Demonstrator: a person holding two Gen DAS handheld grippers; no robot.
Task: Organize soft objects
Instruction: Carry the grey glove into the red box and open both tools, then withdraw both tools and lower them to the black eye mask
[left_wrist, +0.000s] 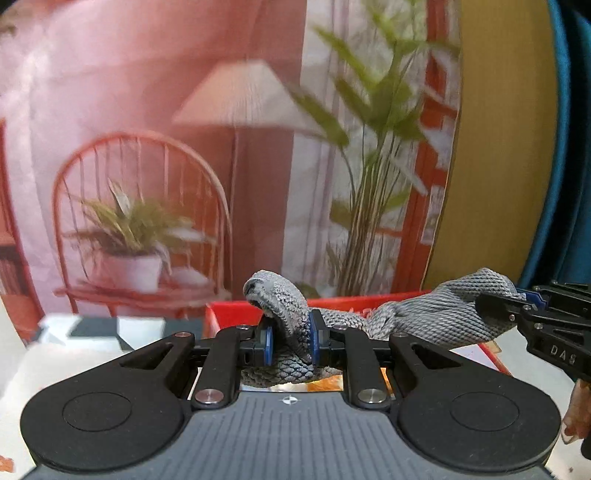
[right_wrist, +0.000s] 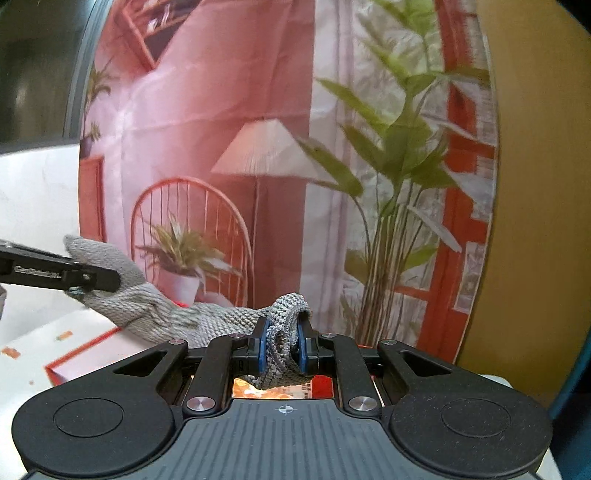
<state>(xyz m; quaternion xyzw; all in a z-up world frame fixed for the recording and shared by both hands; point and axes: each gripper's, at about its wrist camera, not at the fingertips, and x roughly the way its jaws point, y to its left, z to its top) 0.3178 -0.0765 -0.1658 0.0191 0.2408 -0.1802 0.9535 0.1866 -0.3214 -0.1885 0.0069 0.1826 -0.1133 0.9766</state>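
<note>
Stretching betw. both grippers: grey knitted cloth (left_wrist: 424, 317), bunched; left gripper (left_wrist: 290, 341) & right gripper (right_wrist: 282, 349) jaws pinched tight on it.

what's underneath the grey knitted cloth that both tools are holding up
Below the grey knitted cloth, pinched by the left tool and the right tool, sits a red box. Only its rim and an orange patterned patch show; the cloth and tools hide the rest.

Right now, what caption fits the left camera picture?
Both tools pinch a grey knitted cloth above a red box.
</note>
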